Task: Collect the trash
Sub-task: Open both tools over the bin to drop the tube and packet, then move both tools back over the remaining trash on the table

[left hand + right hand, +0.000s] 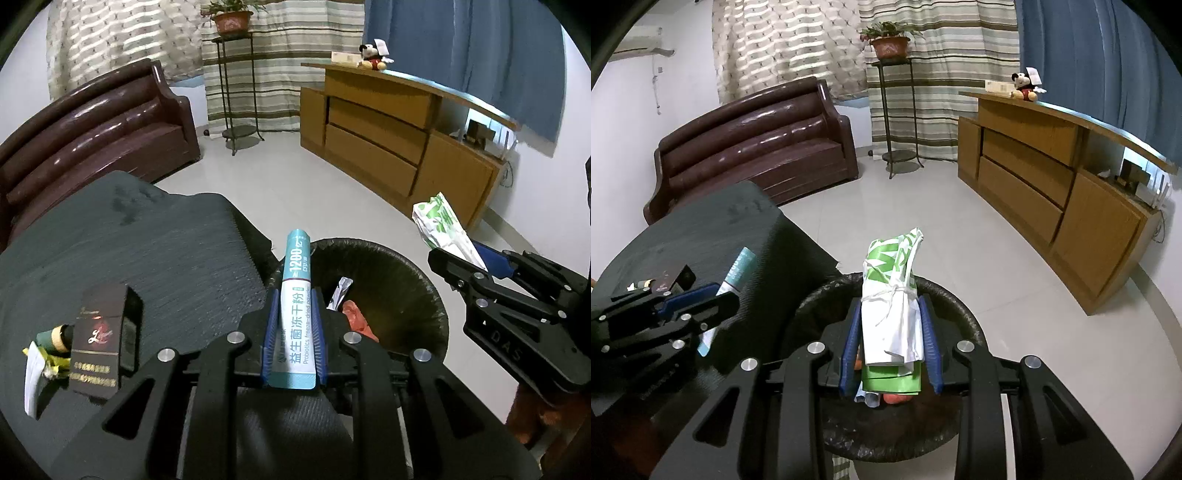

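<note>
1. Clamping a teal-and-white probiotic sachet [297,314], the left hand-held gripper [294,332] has its blue pads pressed on both long edges; the sachet's long axis runs straight out along the fingers, its far tip just over the near-left rim of the trash bin [436,295].
2. Gripping a knotted green-and-white wrapper bundle [892,314], the right hand-held gripper [890,339] sits directly above the bin's mouth [812,306]; the bundle points forward too; this hand looks the better placed to let go first.
3. Lying ahead and below both loads, the bin already holds a red scrap [356,317] and a silvery wrapper [340,291].
4. Resting to the left on the dark bench [147,236], a dark cigarette pack [99,339] and crumpled scraps [48,354] remain uncollected.
</note>
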A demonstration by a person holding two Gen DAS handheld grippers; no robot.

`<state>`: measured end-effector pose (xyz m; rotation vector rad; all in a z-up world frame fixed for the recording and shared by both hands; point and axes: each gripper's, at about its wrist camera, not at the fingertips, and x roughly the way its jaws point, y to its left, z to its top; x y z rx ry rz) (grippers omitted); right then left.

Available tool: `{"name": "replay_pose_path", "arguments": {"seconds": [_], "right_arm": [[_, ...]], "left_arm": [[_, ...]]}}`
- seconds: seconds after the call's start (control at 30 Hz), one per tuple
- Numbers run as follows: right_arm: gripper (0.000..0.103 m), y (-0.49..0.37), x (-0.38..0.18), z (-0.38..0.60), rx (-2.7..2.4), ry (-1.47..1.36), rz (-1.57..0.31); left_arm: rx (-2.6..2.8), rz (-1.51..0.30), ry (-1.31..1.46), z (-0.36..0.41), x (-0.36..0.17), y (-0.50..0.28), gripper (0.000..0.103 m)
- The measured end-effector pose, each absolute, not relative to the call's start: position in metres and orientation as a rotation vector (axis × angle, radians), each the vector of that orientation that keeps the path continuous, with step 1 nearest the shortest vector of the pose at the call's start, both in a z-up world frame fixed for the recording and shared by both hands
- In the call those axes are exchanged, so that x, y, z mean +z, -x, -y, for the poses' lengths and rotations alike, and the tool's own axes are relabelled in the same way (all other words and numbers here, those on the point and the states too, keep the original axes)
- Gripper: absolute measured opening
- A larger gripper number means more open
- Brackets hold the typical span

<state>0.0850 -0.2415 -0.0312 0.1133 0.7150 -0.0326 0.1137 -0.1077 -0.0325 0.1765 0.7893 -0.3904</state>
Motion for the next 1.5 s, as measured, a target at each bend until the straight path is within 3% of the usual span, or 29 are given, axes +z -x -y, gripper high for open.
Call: {"name": "replay_pose_path", "arguments": {"seconds": [0.17, 0.27, 0.37, 0.57, 1.07, 1.5], "right_arm": [[0.032, -0.09, -0.036, 0.245, -0.039, -0.134, -0.724], [0.039, -0.091, -0.038, 0.247, -0.04, -0.149, -0.734], [0.044, -0.089, -0.038, 0.248, -0.043, -0.154, -0.728], [0.044, -0.087, -0.036, 0.25, -0.053, -0.164, -0.72], [0.048, -0.085, -0.028, 0.235, -0.018, -0.16, -0.722], [0.048, -0.082, -0.022, 0.181, 0.081, -0.124, -0.738]], "left_arm": [[-0.387, -0.814, -0.183, 0.112, -0.037, -0.121, 0.02], [-0.382, -0.825, -0.178, 0.114, -0.036, -0.125, 0.037], [-0.378, -0.822, -0.176, 0.115, -0.035, -0.126, 0.04], [-0.375, -0.816, -0.169, 0.115, -0.034, -0.126, 0.046], [-0.351, -0.768, -0.14, 0.089, -0.013, -0.111, 0.052], [-0.201, -0.782, -0.093, -0.001, -0.007, -0.091, 0.053]]}}
